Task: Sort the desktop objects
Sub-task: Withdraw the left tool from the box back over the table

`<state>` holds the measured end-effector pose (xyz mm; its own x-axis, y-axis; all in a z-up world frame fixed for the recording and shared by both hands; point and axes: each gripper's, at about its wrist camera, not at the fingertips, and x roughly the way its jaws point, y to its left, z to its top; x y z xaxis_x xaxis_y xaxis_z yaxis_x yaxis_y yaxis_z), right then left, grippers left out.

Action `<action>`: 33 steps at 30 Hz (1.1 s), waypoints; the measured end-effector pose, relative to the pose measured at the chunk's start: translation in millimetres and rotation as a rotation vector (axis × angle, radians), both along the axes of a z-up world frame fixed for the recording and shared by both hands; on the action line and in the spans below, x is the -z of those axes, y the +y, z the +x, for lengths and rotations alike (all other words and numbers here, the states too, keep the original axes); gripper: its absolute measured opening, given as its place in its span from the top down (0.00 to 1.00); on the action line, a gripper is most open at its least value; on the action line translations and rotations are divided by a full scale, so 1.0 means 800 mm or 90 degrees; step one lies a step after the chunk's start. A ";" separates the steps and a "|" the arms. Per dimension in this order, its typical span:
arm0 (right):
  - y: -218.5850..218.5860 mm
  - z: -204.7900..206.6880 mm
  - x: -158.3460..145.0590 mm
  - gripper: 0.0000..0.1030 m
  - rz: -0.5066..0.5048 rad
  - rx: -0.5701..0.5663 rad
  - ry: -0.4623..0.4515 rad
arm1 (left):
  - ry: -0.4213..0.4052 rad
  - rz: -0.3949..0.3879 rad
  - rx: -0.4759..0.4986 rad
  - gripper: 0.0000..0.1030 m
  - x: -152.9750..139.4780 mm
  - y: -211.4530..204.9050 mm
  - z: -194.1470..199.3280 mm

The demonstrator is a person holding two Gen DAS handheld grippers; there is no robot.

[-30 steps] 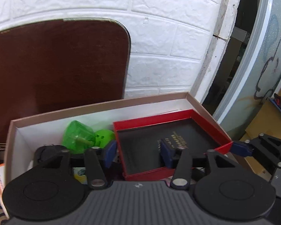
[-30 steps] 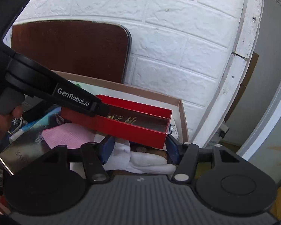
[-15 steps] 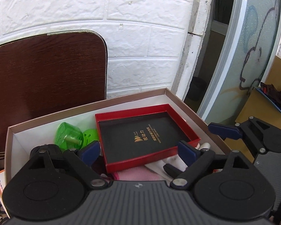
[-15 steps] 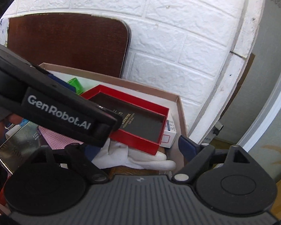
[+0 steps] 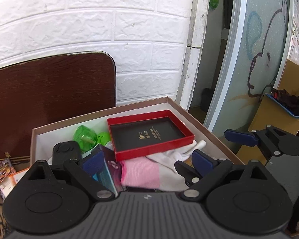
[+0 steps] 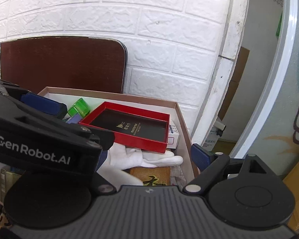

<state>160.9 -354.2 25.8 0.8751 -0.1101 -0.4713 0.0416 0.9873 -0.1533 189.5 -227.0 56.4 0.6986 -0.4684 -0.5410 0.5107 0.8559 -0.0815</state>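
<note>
A red tray-like box (image 5: 149,135) with a black inside lies in the brown cardboard box (image 5: 199,123), resting on a white glove (image 5: 169,155) and a pink cloth (image 5: 139,171). It also shows in the right wrist view (image 6: 129,127). My left gripper (image 5: 147,161) is open and empty, held back above the near side of the box. My right gripper (image 6: 149,155) is open and empty at the box's right side; its left finger is hidden behind the left gripper's body (image 6: 39,139).
In the box lie a green plastic object (image 5: 84,137), a black device (image 5: 66,153), a blue-edged card (image 5: 107,171) and a small white carton (image 6: 173,135). A dark brown board (image 5: 49,99) leans on the white brick wall. A doorway opens at the right.
My left gripper let go of the red box, opened and pulled back and up. The right gripper opened wide too. The red box now rests in the cardboard box.
</note>
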 end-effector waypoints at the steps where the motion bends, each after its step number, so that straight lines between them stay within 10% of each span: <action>1: 0.001 -0.005 -0.002 0.14 0.004 0.001 -0.003 | -0.001 -0.003 -0.002 0.05 -0.002 0.003 -0.006; 33: 0.096 -0.160 0.021 0.09 0.055 -0.035 -0.027 | -0.007 0.012 -0.055 0.04 0.025 0.102 -0.167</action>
<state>33.0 -277.1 8.7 0.8978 -0.0220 -0.4398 -0.0079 0.9978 -0.0661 55.7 -145.7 36.8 0.7422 -0.3956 -0.5410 0.4356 0.8982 -0.0592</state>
